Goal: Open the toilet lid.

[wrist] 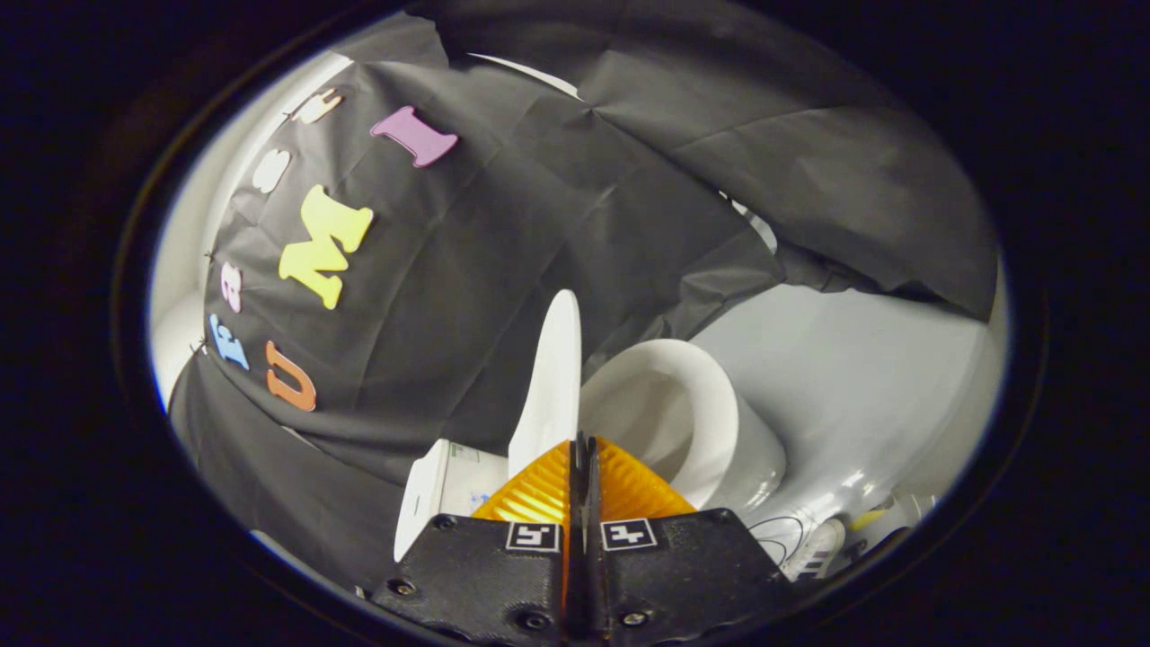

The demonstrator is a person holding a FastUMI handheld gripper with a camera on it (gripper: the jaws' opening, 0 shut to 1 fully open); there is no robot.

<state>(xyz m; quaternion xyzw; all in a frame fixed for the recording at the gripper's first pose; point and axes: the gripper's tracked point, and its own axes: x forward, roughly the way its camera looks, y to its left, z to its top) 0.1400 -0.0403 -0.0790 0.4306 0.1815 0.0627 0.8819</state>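
Black finger mounts with square markers sit closest, and the orange ribbed fingers (539, 490) taper forward from them. Gripper (582, 447) jaws are together: a thin dark slit runs between the two pads, and the tips meet at the base edge of the toilet lid (552, 377). Whether both pads pinch the lid edge or only touch beside it, I cannot tell from this angle.

Lid is seen edge-on, a narrow white blade rising from the fingertips, standing well clear of the bowl, so it reads as raised, not lying flat. It leans slightly toward the tank side.

Toilet bowl (719, 422) is just beyond the fingers on the right side of the lid, rim and seat ring visible, hollow interior exposed, white and glossy.

Tank (440, 490) is on the other side of the lid, just beside the left finger, white, with a small label too blurred to make out.

Pale floor (862, 377) runs behind the bowl. A shoe (818, 548) with dark stripes rests on the floor near the right finger mount.
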